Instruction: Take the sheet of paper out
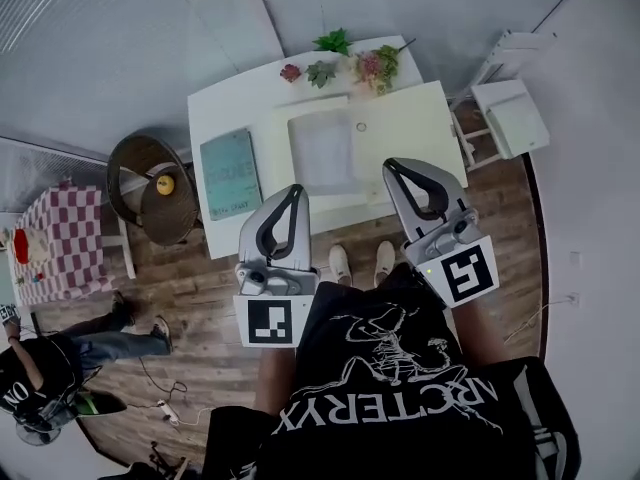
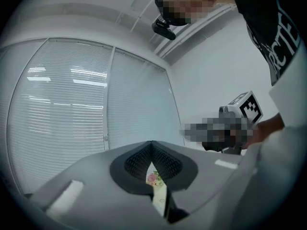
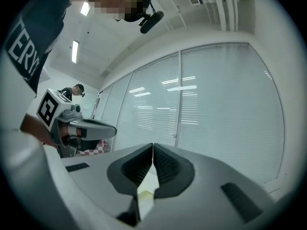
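Observation:
A pale sheet of paper (image 1: 320, 150) lies flat on a cream folder (image 1: 405, 128) on the white table (image 1: 225, 108), seen from above in the head view. My left gripper (image 1: 296, 190) is held level over the table's near edge, short of the sheet, its jaws shut with nothing in them. My right gripper (image 1: 390, 166) hangs over the folder's near right part, also shut and holding nothing. In the left gripper view the left gripper (image 2: 152, 145) has its pads meeting, and only a sliver of table with flowers shows below them. The right gripper (image 3: 153, 146) faces window blinds.
A teal book (image 1: 230, 171) lies left of the folder, with artificial flowers (image 1: 345, 63) along the far edge. A wicker chair (image 1: 155, 193) holding a yellow thing stands left of the table, a white chair (image 1: 510, 116) right. A checked cloth (image 1: 55, 243) and a seated person (image 1: 40, 368) are far left.

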